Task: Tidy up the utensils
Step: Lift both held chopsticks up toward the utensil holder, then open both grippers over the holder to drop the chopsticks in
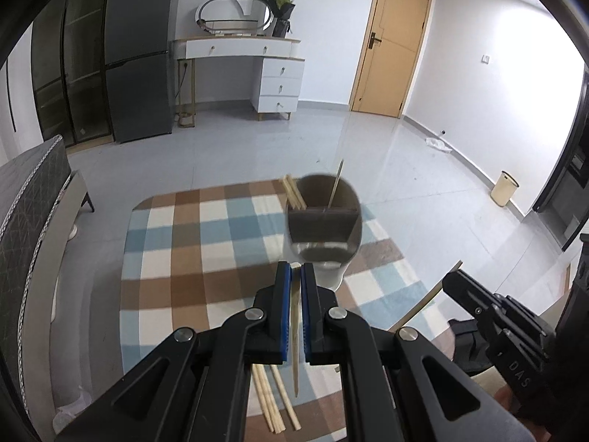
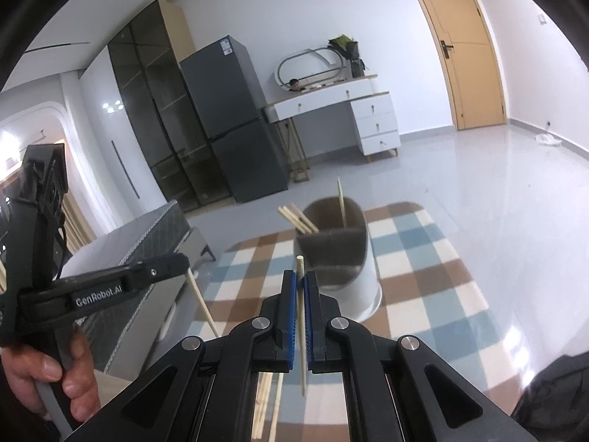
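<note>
Holder (image 1: 324,228) stood on table (image 1: 206,243) at 12 o'clock, w/ chopsticks (image 1: 293,193) in it. Loose chopsticks (image 1: 274,401) lay on table at 6 o'clock.

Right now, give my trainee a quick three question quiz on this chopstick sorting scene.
1. True or false: the left claw is shut on a chopstick.
2. What does the right claw hold: A a spoon, B a chopstick, C nothing?
3. Fill in: the utensil holder stands on a checked ____.

Key: 1 true. 2 B. 3 tablecloth. More chopsticks already lean inside the holder, and loose ones lie on the cloth under the left claw.
</note>
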